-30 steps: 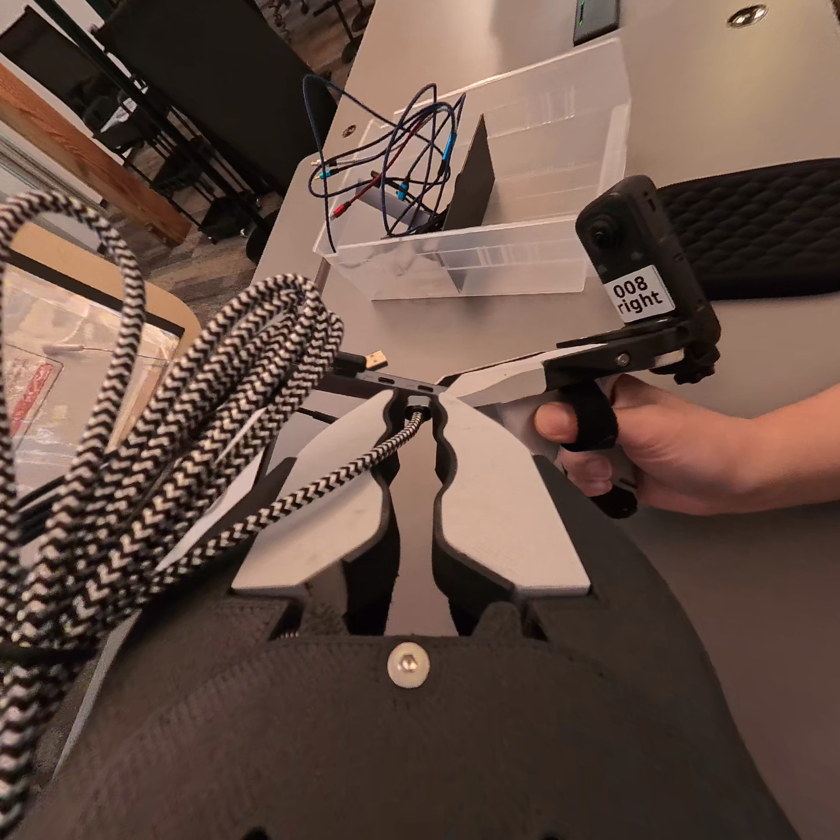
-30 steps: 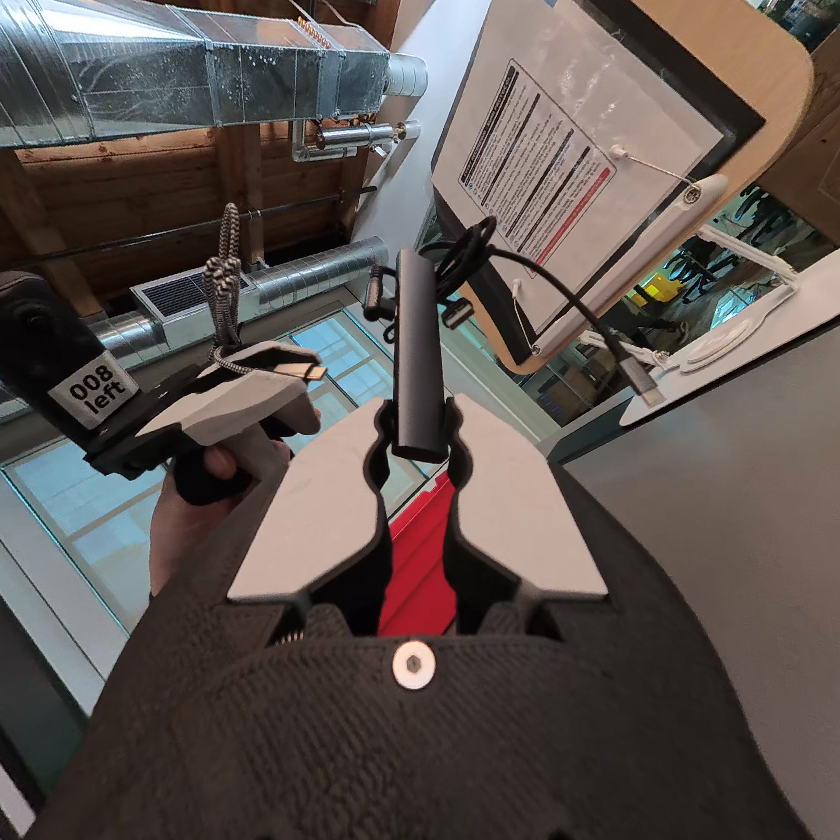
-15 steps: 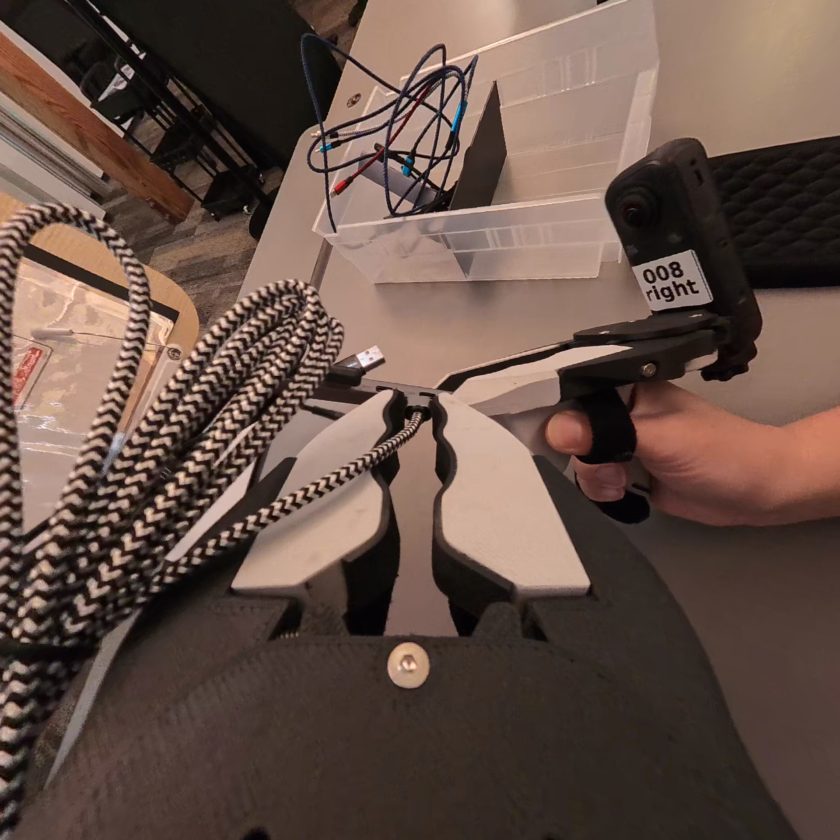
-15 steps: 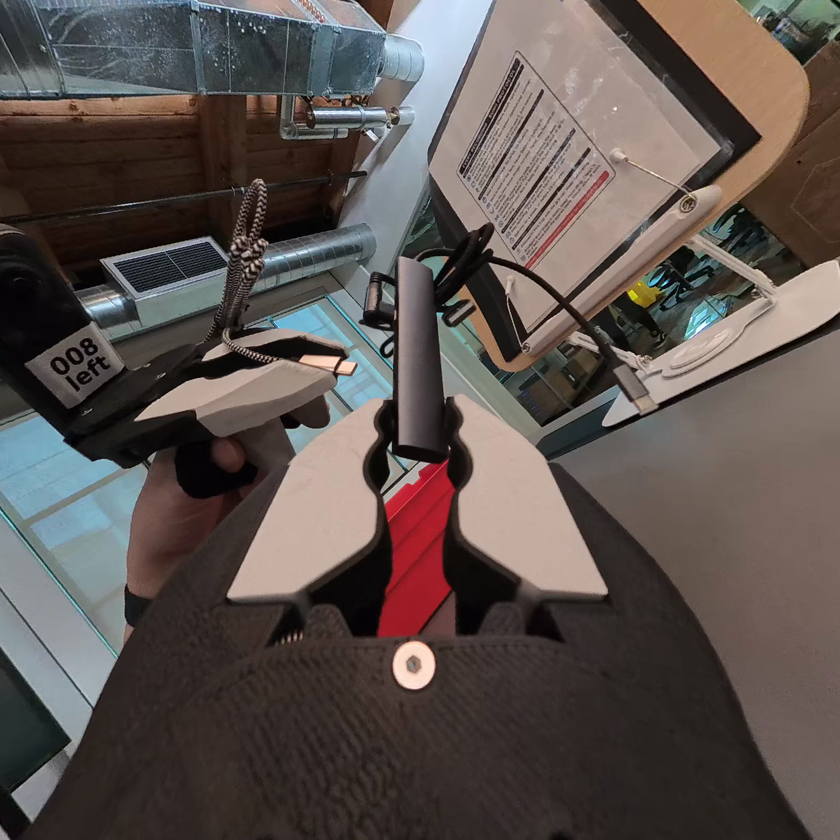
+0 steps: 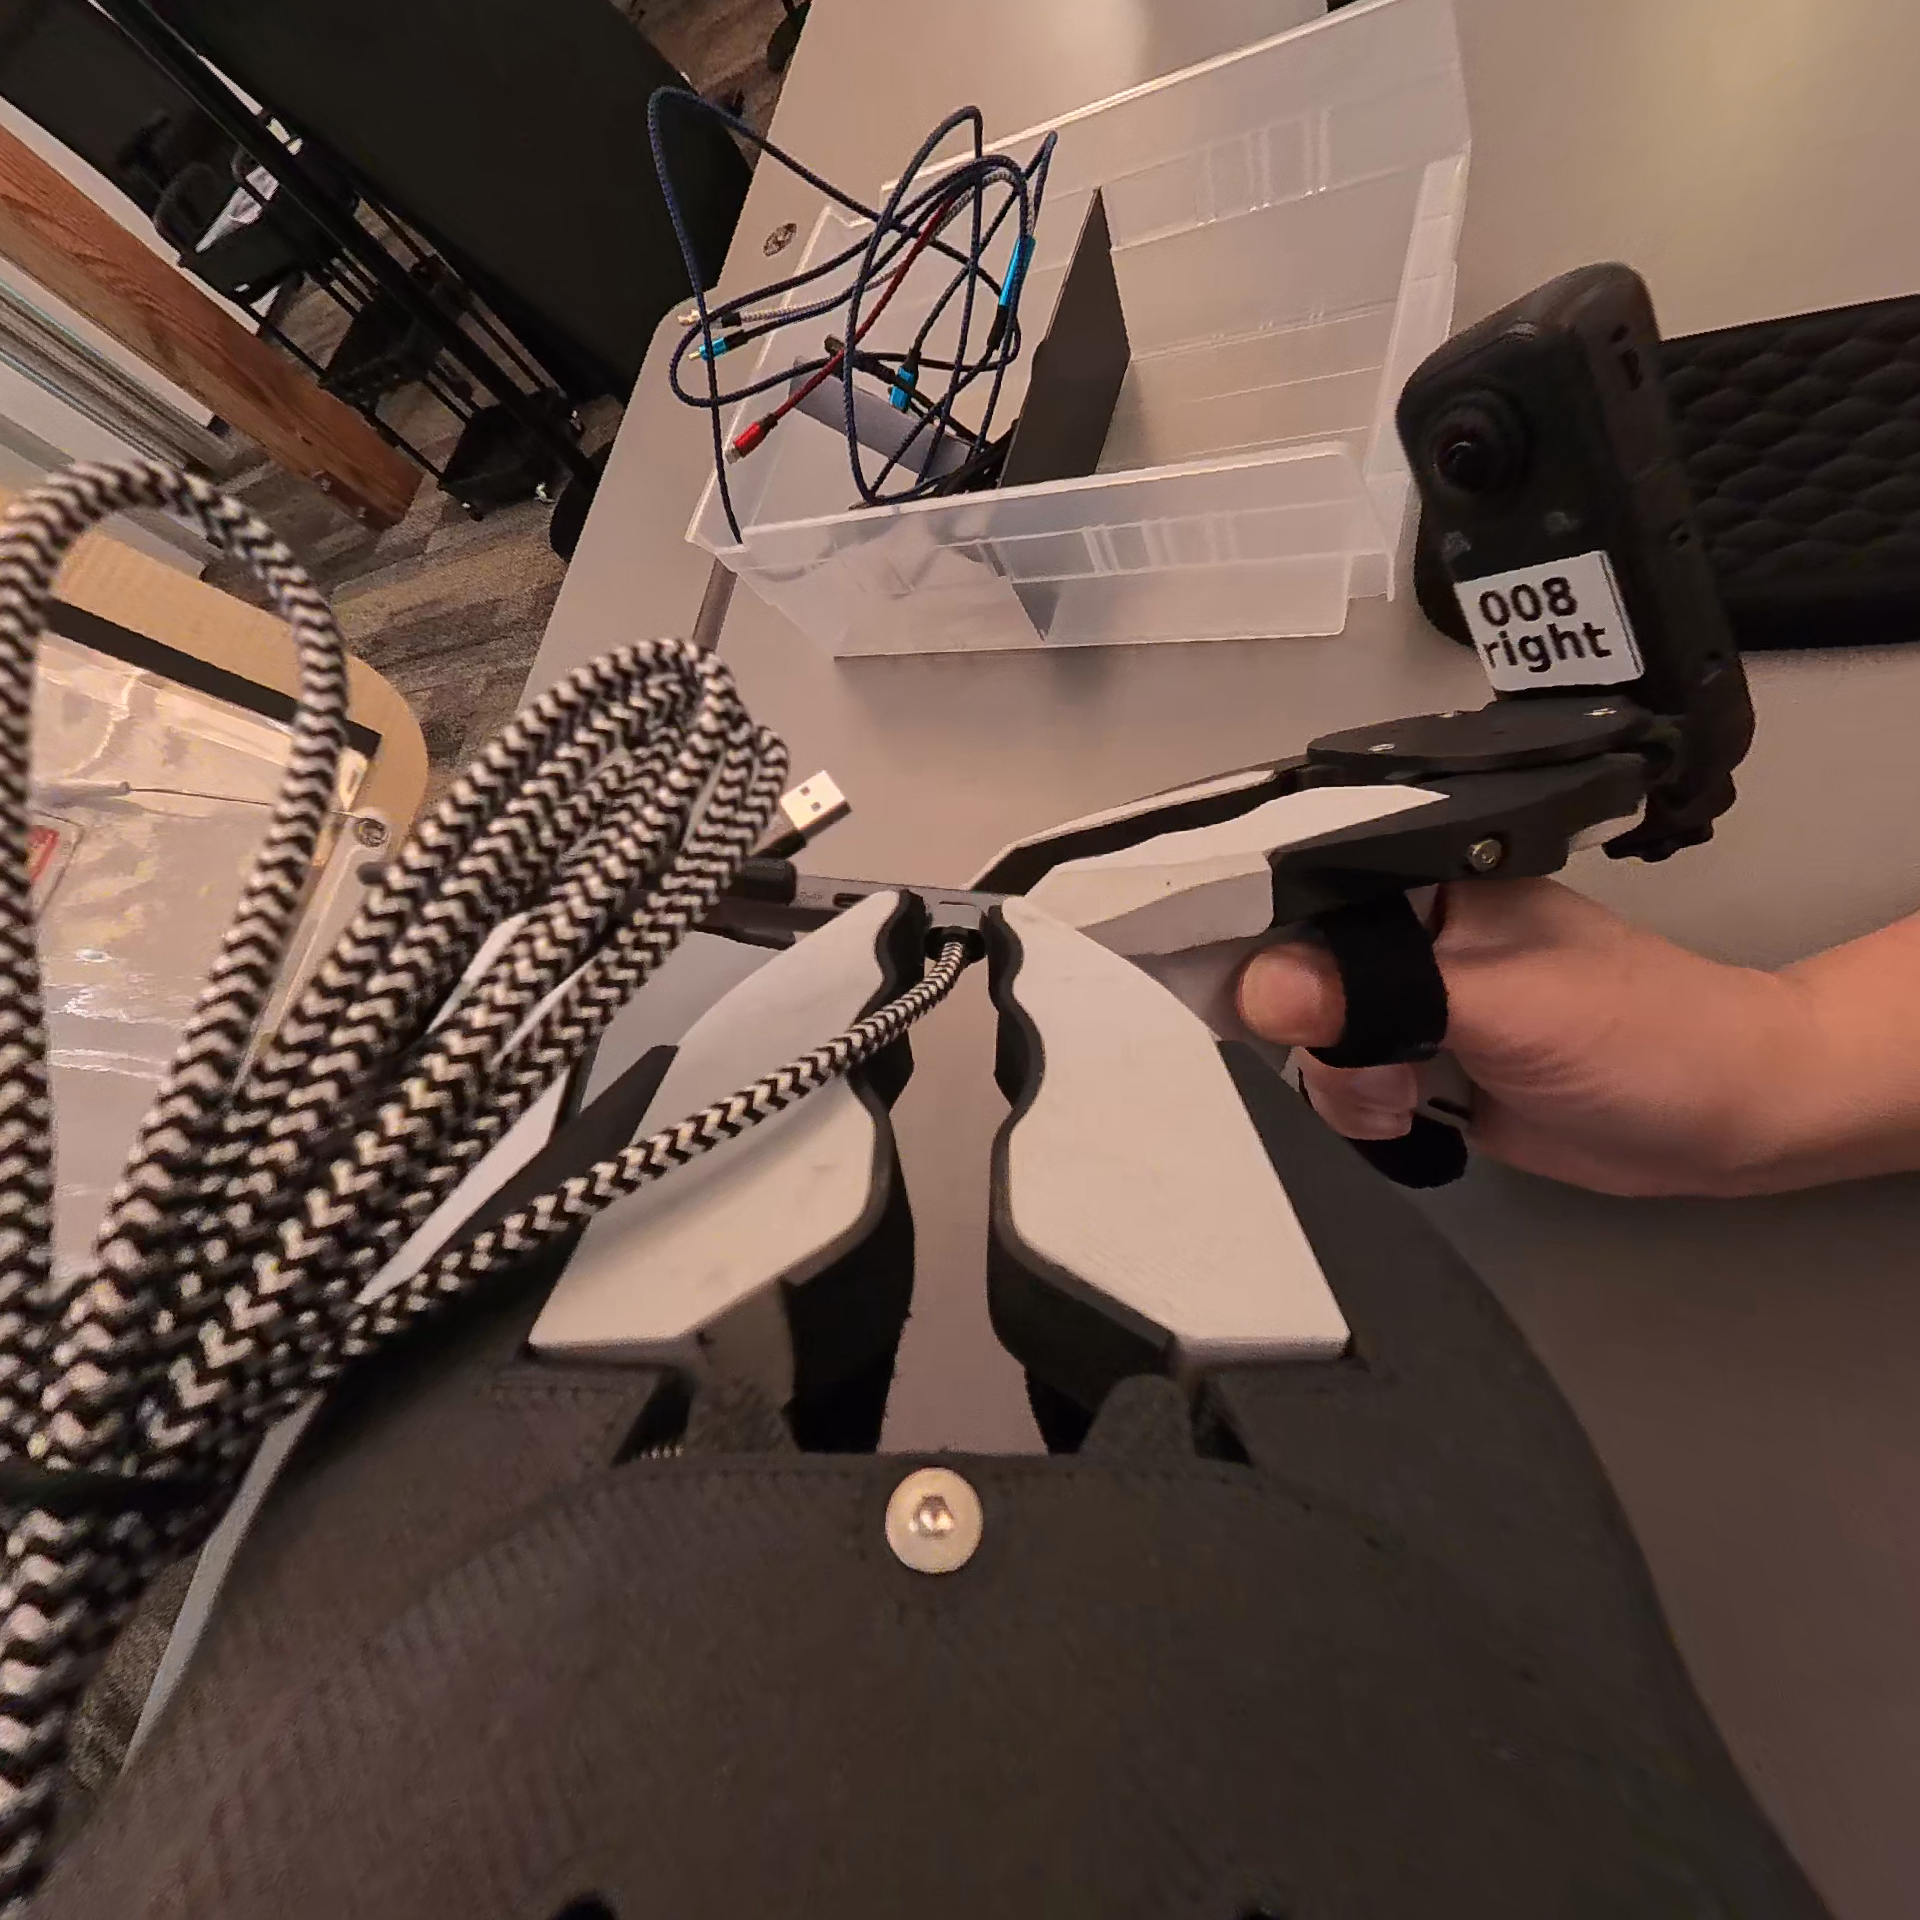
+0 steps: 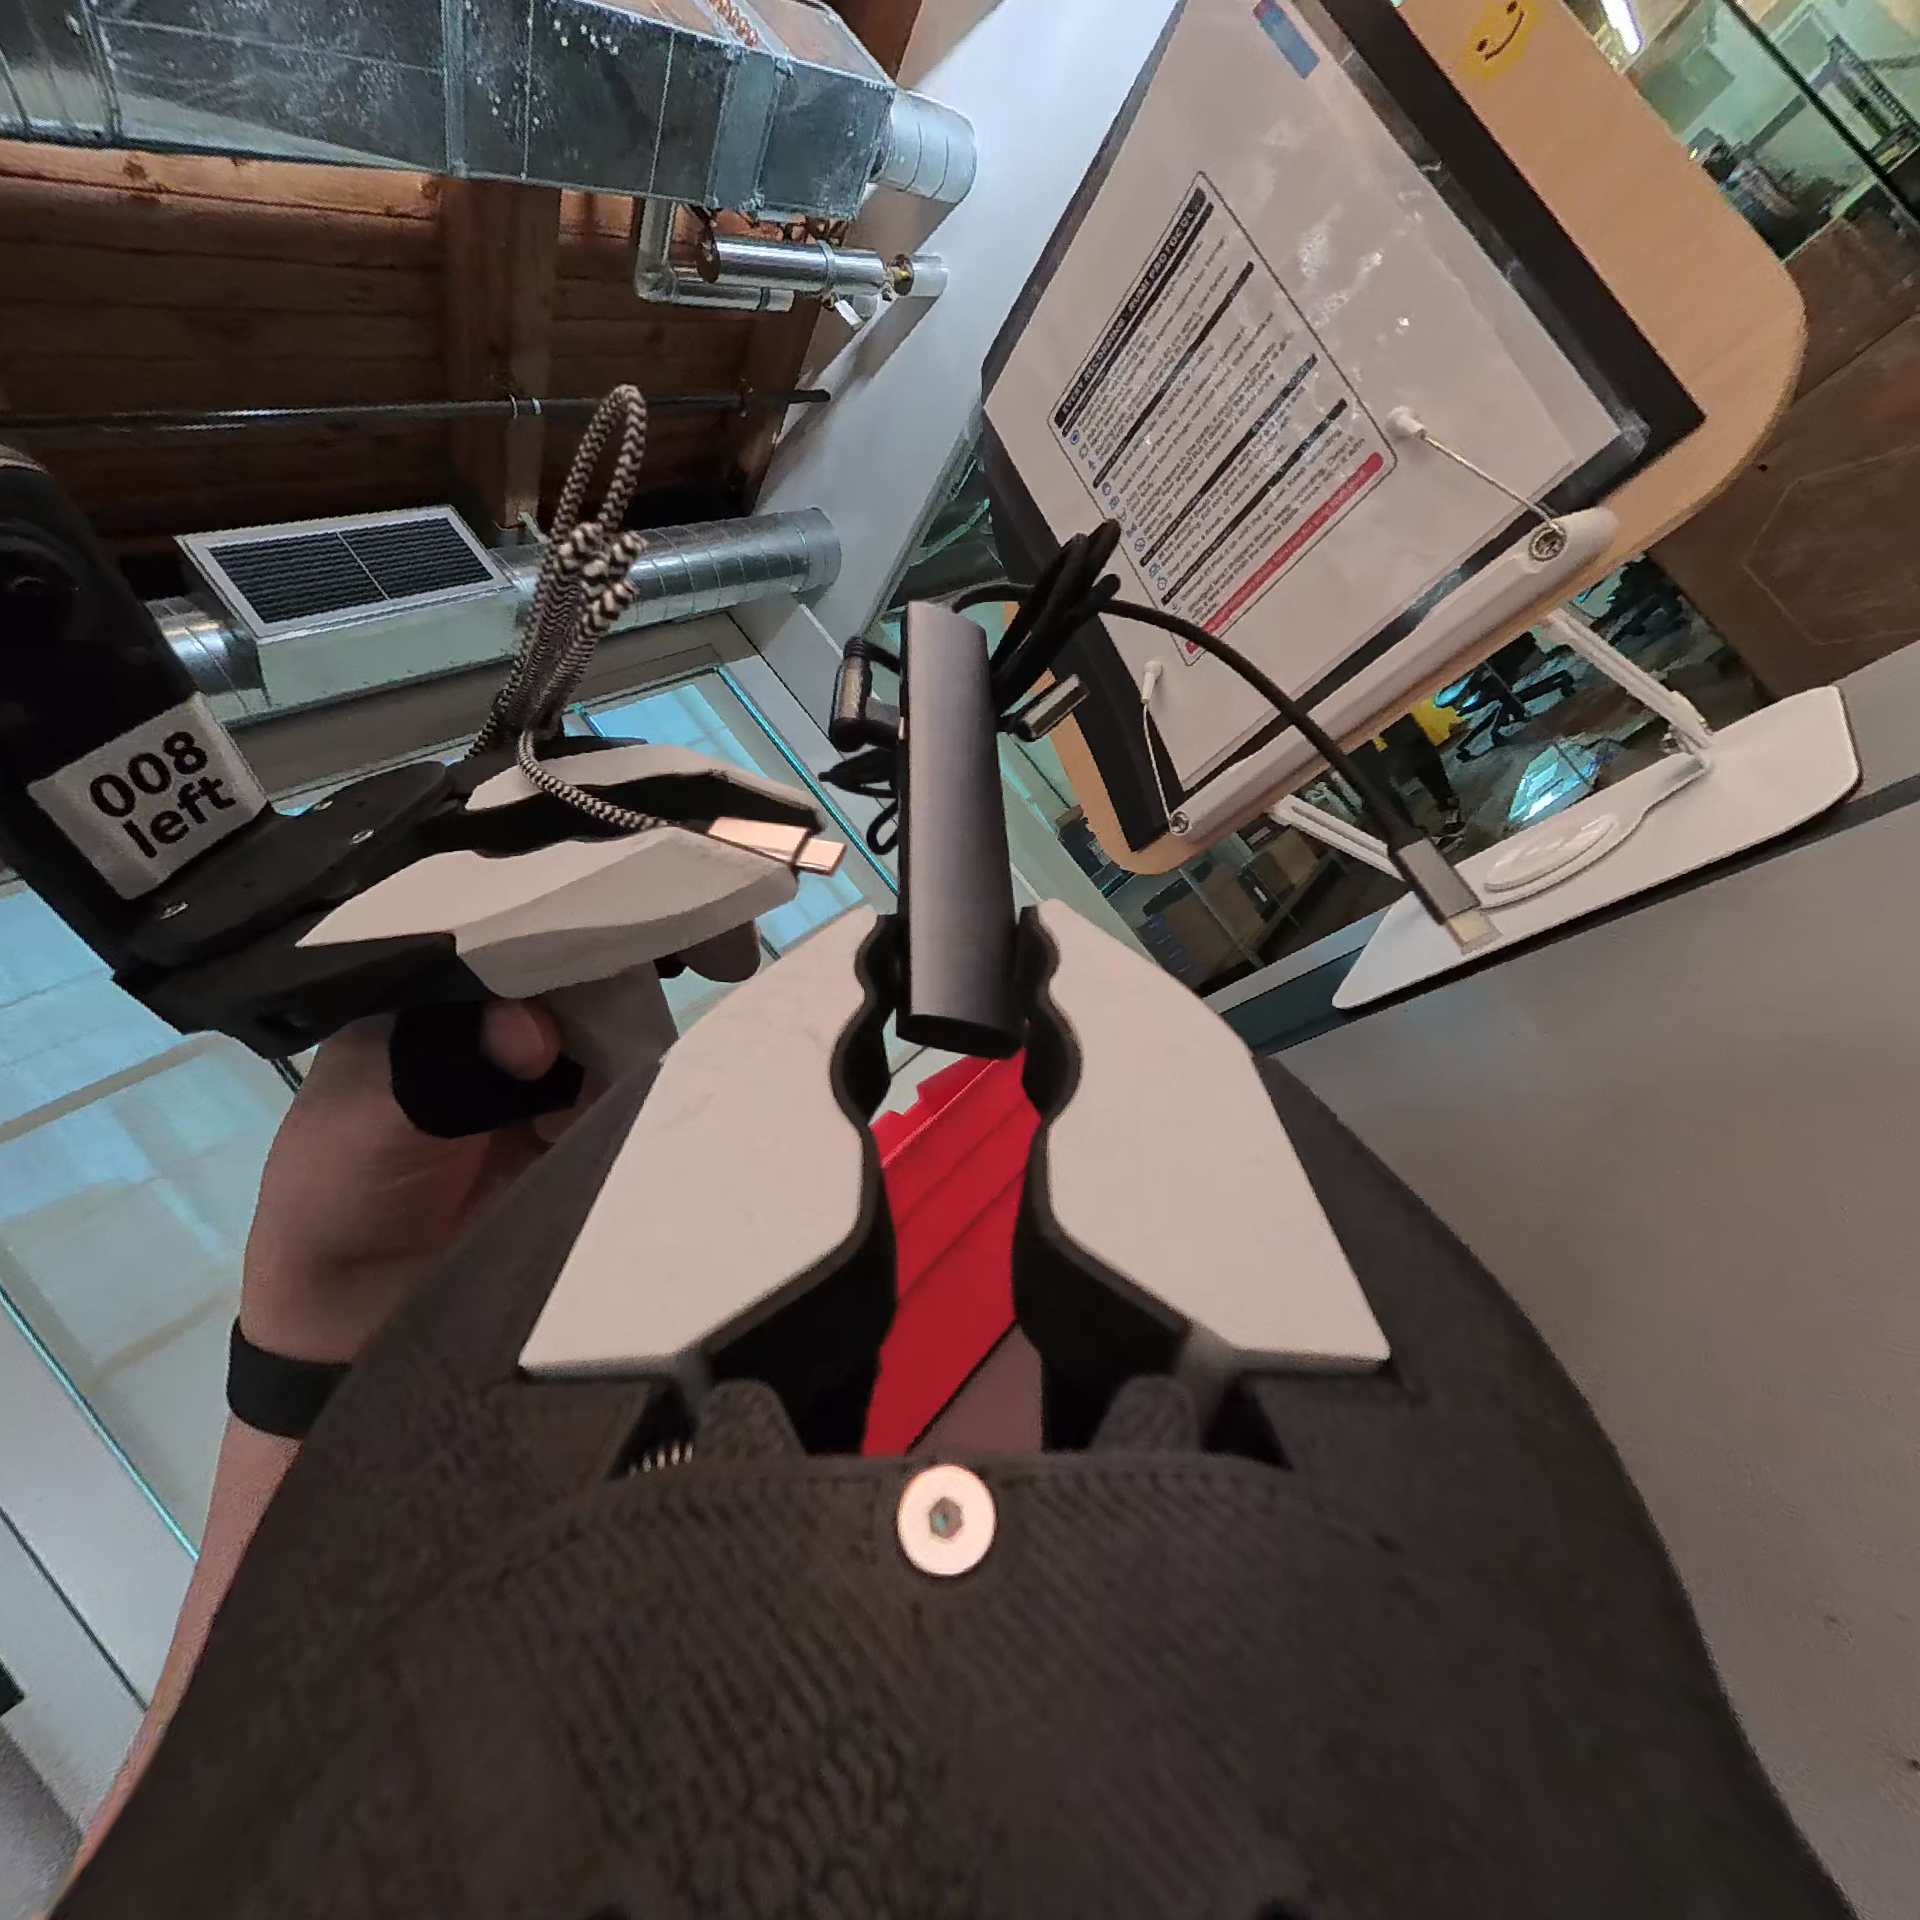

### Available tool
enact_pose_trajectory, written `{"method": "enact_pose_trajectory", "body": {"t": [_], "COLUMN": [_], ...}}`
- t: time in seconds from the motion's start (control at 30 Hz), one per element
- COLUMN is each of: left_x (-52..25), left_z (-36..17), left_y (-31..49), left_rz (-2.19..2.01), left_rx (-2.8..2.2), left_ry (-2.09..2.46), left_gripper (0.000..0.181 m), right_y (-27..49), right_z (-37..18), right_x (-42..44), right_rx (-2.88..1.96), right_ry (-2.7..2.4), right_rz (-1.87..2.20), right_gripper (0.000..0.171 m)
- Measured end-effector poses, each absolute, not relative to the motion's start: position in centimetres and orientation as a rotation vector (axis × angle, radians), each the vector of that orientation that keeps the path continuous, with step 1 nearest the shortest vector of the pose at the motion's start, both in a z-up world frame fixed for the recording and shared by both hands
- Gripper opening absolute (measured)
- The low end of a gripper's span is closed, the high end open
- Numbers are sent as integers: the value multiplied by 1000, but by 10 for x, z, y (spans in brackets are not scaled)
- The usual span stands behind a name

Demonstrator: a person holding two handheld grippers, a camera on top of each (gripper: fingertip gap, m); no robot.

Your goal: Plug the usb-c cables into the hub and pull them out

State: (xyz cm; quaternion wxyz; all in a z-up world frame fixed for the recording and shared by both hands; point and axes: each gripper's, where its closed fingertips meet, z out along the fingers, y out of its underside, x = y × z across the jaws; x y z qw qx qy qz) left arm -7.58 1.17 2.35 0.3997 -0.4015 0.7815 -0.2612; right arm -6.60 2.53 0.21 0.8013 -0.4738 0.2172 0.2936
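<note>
Left wrist view, left to right. One black-and-white braided cable (image 5: 312, 997), bunched in several loops at the left, hangs off the left gripper (image 5: 951, 940). Its free end carries a silver USB-A plug (image 5: 814, 805). The other end runs between the two white fingers (image 5: 769, 1132), whose tips pinch narrowly on the cable's plug. Just past the tips lies one slim dark grey hub (image 5: 831, 899), seen edge-on; the plug tip sits close to it, and whether they touch cannot be told. Beyond, on the grey table (image 5: 1662, 1351), stands one clear plastic bin (image 5: 1195, 540) with one dark divider (image 5: 1070, 353). Its left compartment holds a tangle of thin blue and red cables (image 5: 894, 312), too knotted to count. Right of the bin is one black quilted mat (image 5: 1808, 468). At the right, one hand (image 5: 1507, 1049) grips the right gripper (image 5: 1013, 894), which holds the hub's end.

Right wrist view, left to right. One hand (image 6: 416, 1122) holds the left gripper (image 6: 790, 862), whose fingers are clamped on the braided cable's copper-coloured plug (image 6: 800, 847). The plug tip is near the hub's left side and apart from it. Centre: the right gripper (image 6: 951, 977) has both fingers closed tight on the hub's (image 6: 951, 790) lower end, and the hub stands upright. One thin black cable (image 6: 1247, 675) leaves the hub's top and droops right to a grey connector (image 6: 1439, 883). Behind it stands one framed white sheet on a wooden board (image 6: 1455, 364).
</note>
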Motion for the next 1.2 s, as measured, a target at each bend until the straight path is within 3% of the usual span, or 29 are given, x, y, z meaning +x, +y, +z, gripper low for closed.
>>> {"method": "enact_pose_trajectory", "body": {"t": [1.2], "left_x": [-74], "left_z": [12], "left_y": [16], "left_rz": [-652], "left_rx": [-1075], "left_ry": [2008], "left_gripper": [10], "right_y": [26], "right_z": [1], "right_x": [-69], "right_rx": [-1024], "right_ry": [463], "right_rz": [629], "right_gripper": [23]}}
